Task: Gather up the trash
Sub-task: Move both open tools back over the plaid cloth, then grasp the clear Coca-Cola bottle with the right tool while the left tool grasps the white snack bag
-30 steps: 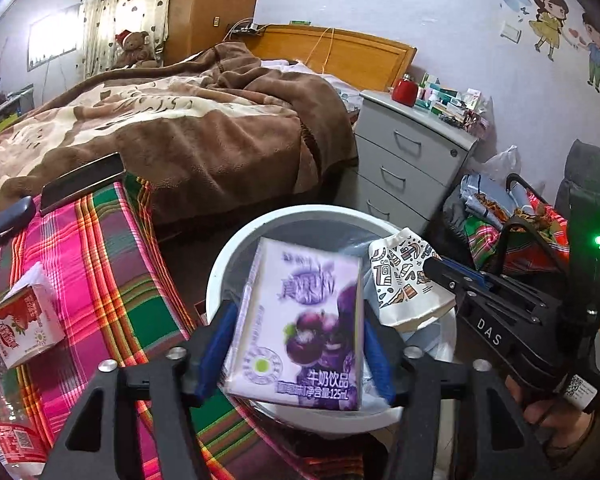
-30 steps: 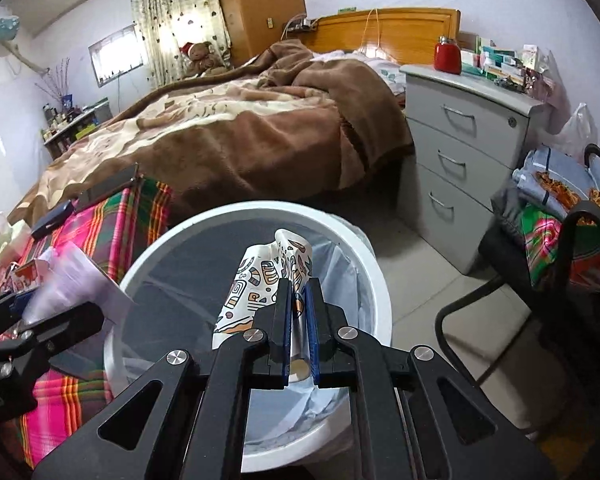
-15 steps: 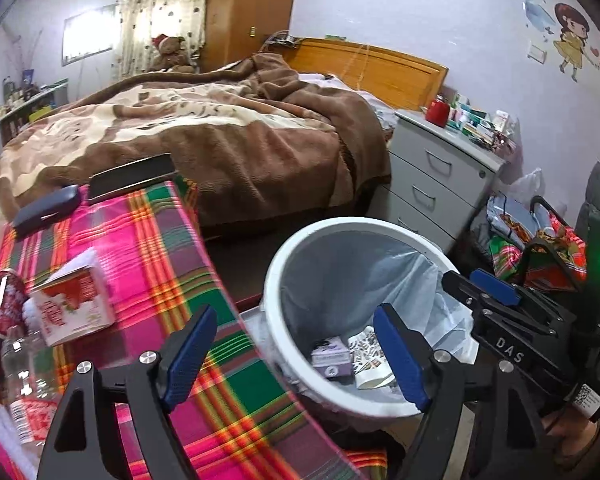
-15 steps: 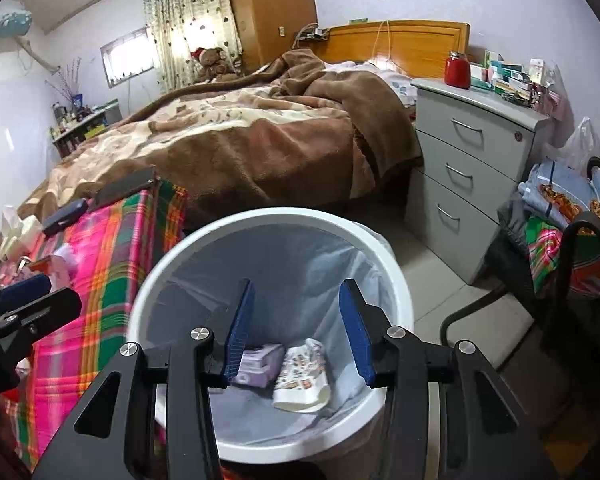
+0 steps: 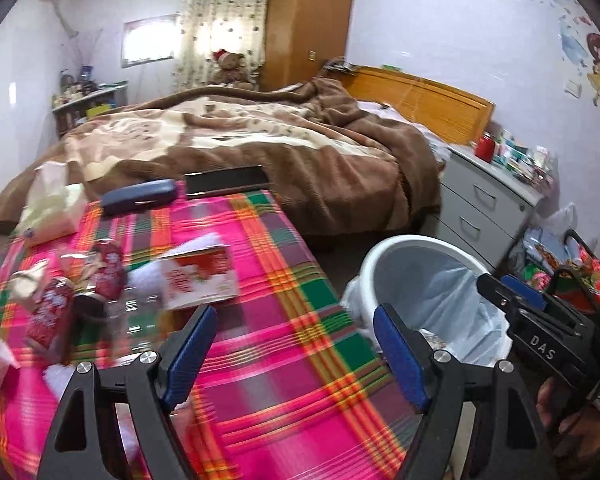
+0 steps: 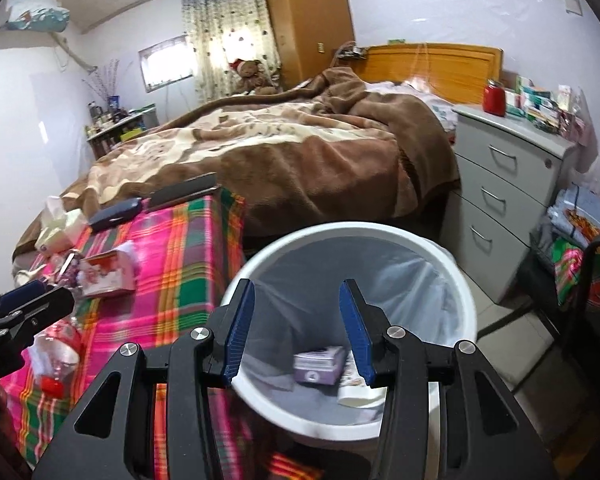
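Right wrist: right tool [image 6: 297, 326] apart, empty, above bin [image 6: 452, 264]; left tool [image 5: 294, 354] apart, seemingly empty.

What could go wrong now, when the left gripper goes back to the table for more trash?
1. The left gripper is open and empty; the red carton lies close to bottles and wrappers, so a grasp may knock them over or off the table.
2. The tissue box and dark case also lie there; they may be taken as trash by mistake.
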Demonstrator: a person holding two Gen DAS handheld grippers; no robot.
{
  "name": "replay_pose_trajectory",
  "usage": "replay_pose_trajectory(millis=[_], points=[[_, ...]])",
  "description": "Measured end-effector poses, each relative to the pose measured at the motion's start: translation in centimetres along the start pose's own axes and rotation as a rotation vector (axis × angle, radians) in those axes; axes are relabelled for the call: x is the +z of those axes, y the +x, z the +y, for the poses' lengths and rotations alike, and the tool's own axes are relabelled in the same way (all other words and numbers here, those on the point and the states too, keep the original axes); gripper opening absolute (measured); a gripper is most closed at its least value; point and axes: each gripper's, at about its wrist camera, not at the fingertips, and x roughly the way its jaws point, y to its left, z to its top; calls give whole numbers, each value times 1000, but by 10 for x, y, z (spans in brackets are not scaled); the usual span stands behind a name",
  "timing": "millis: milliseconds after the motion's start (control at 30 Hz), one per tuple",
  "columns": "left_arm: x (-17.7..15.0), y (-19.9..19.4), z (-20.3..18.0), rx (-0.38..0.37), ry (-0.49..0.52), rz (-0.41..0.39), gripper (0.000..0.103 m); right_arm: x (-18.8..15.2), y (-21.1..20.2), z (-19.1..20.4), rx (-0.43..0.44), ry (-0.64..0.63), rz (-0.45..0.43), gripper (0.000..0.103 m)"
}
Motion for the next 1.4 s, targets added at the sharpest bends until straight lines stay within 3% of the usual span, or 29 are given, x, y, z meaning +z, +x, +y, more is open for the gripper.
replay_pose_trajectory(millis=[167, 433, 567, 667, 1133, 1400], points=[[-10, -18, 32, 40, -49, -14, 80, -3, 2, 26, 55, -31, 4, 46], [-34, -45, 98, 166, -142, -39, 80, -11, 12, 74, 158, -114, 36, 47], [-45, -54, 132, 210, -190, -40, 80, -17, 17, 91, 209, -132, 62, 59], [-50, -62, 153, 267, -210, -54, 80, -21, 21, 105, 233, -142, 88, 59], [-73, -78, 248, 323, -342, -28, 80, -28, 30, 156, 322, -166, 169, 59], [-78, -80, 284, 368, -299, 1, 80, -33, 40, 196, 358, -247, 217, 65]])
